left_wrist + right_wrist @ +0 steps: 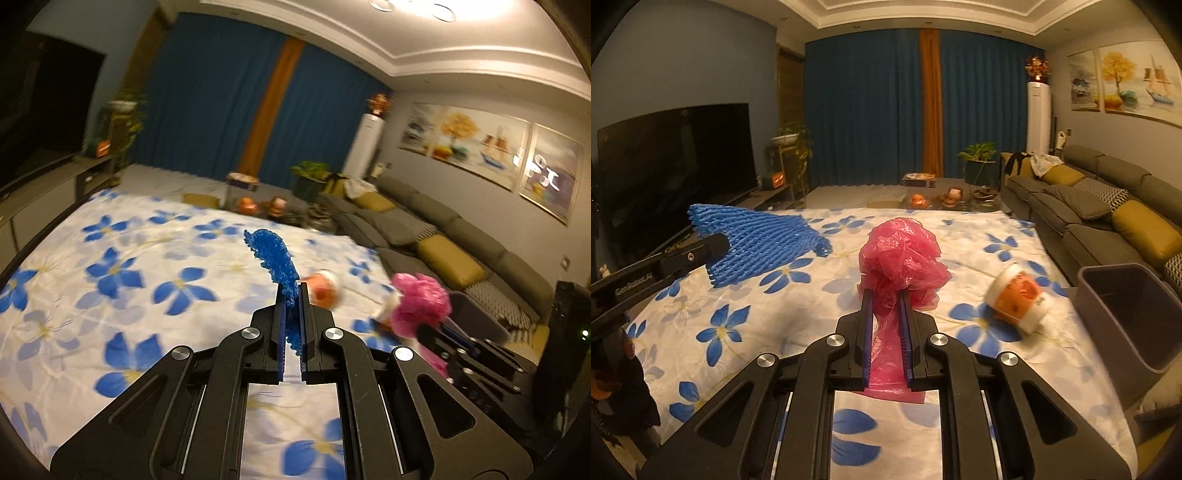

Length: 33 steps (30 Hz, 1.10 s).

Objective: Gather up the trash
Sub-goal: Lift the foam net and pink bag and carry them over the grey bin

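The left gripper (293, 295) has its jaws pinched tight on a blue foam fruit net (275, 258). The net is soft, light and springy, so it sticks up past the jaws and does not droop much. The right gripper (886, 295) has its jaws squeezed on a crumpled pink plastic bag (903, 254). The bag is thin and slippery, so I think holding a thick bunch of it is safest. Both things hang in the air above the flowered sheet (738, 314). An orange and white paper cup (1019, 295) lies tipped on the sheet to the right. It looks light and easy to crush, so its rim seems a good place to hold. A grey bin (1126, 310) waits at the far right edge.
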Each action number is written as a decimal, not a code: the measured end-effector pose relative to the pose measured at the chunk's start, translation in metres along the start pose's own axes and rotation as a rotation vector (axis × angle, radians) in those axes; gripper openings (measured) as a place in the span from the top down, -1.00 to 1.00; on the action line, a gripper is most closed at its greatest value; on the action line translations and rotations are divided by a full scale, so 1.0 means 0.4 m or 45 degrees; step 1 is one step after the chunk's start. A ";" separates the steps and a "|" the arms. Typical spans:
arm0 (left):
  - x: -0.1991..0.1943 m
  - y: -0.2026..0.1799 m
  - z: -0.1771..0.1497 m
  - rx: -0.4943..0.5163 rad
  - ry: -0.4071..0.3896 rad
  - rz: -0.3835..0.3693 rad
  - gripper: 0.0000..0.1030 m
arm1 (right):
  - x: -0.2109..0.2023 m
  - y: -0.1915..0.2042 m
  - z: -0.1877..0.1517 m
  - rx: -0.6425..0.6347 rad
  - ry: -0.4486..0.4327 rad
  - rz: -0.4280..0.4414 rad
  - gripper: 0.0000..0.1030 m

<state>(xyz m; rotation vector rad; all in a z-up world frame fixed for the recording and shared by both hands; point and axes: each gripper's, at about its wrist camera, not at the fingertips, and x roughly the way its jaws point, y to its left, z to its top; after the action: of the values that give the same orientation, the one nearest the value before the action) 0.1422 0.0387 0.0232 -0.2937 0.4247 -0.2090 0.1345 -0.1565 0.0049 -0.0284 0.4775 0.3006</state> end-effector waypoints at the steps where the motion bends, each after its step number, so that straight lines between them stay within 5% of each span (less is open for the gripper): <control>1: 0.001 -0.015 0.000 0.010 0.001 -0.014 0.92 | -0.008 -0.013 -0.001 0.006 -0.008 -0.007 0.72; 21: 0.217 -0.551 -0.030 0.316 0.104 -0.477 0.92 | -0.170 -0.458 -0.033 0.215 -0.135 -0.439 0.72; 33: 0.371 -0.710 -0.075 0.380 0.212 -0.609 0.91 | -0.169 -0.606 -0.054 0.317 -0.131 -0.537 0.72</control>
<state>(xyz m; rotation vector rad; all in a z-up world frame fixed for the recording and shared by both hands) 0.2224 -0.2729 0.0331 -0.0794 0.4763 -0.7617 0.1383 -0.4090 0.0060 0.1272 0.3927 -0.1714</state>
